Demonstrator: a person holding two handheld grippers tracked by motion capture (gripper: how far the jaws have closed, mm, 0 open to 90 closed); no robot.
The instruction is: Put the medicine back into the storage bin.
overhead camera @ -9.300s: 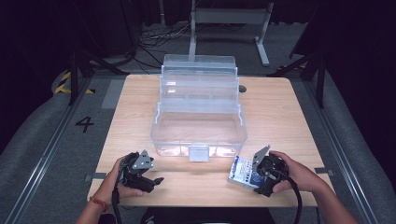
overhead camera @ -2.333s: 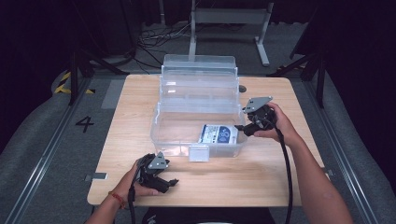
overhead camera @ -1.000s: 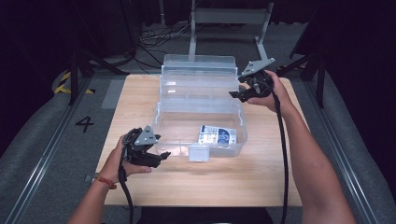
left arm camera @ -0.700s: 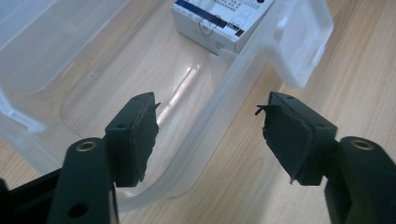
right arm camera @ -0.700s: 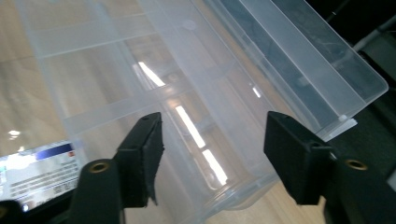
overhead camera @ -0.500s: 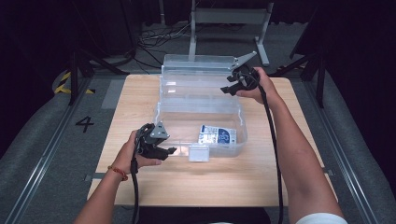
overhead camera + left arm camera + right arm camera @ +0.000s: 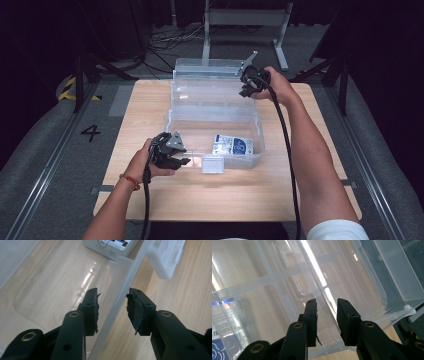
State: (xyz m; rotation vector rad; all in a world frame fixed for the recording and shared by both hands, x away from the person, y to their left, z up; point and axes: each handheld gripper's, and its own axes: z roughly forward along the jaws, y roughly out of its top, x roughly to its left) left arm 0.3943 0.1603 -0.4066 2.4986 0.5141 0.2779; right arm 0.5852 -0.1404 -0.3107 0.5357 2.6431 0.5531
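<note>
Clear plastic storage box (image 7: 215,125) sits mid-table, its lid (image 7: 207,80) swung open and standing at the 12 o'clock side. Inside, toward 4 o'clock, lies a white-and-blue printed packet (image 7: 232,145); its print is too small to read. A white latch (image 7: 212,164) hangs on the front wall at 6 o'clock. On the grey floor at 9 o'clock a "4" (image 7: 91,132) is marked.

The left gripper (image 7: 175,161) straddles the front wall near the 7 o'clock corner; its jaws have just been closing, with the wall (image 7: 117,302) between them but not yet pinched. The right gripper (image 7: 246,90) has been closing too, its jaws either side of the lid's edge (image 7: 324,305) at 1 o'clock, gaps still showing.
</note>
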